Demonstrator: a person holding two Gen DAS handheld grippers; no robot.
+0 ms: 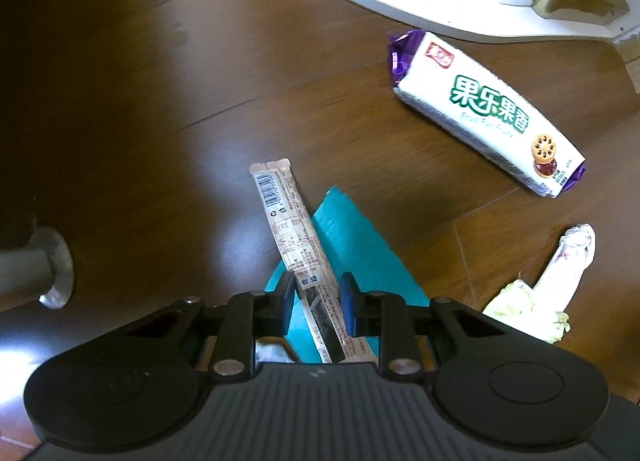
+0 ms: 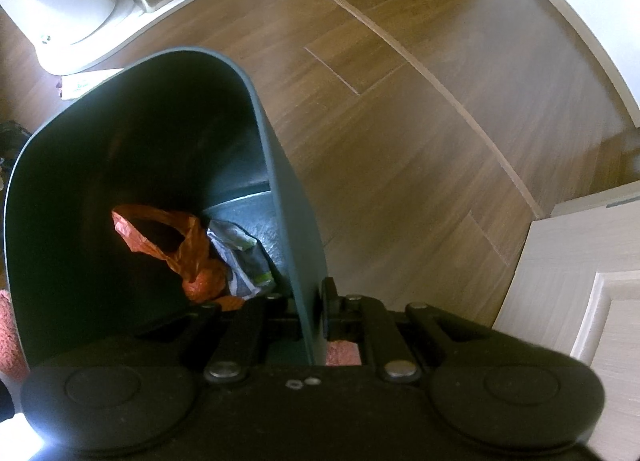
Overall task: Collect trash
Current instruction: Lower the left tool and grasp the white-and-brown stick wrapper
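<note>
Between the left claw (image 1: 317,303) pads, long beige barcode-printed wrapper (image 1: 294,245)

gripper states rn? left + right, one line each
Left gripper: closed on the long snack wrapper, above the teal sheet.
Right gripper: closed on the rim of the dark trash bin.

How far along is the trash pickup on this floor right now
Done: an orange plastic bag and crumpled wrappers already lie in the dark bin, which the right gripper clamps by its rim. In hand: the left gripper is around a long stick packet, with teal paper beneath it. Left on the floor: the biscuit pack, a knotted white wrapper and a lettuce scrap.
</note>
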